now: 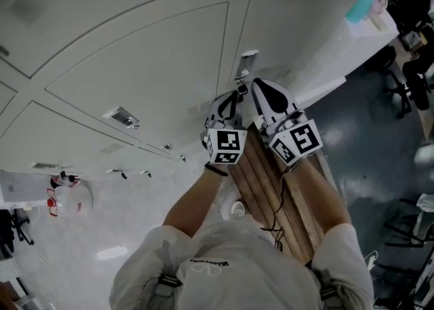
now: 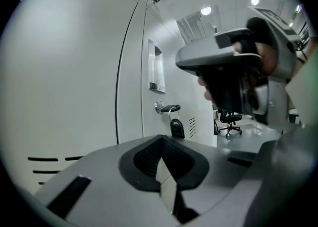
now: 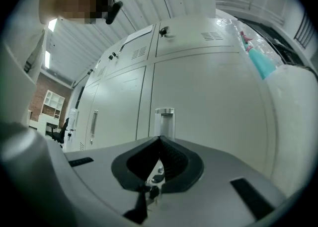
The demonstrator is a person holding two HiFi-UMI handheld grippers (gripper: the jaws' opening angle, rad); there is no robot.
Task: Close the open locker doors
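Both pairs of jaws are clenched with nothing held: the right gripper (image 3: 160, 146) points at a pale locker door (image 3: 213, 97), whose metal handle (image 3: 164, 120) stands just above the jaw tips. The left gripper (image 2: 160, 144), close beside it, faces a key (image 2: 168, 108) in a lock with 1 dark fob (image 2: 177, 128) hanging. A teal bottle (image 3: 258, 59) lies on top of the lockers and an office chair (image 2: 229, 121) stands well off to the side. The doors are flat and grey (the head view shows their seams flush).
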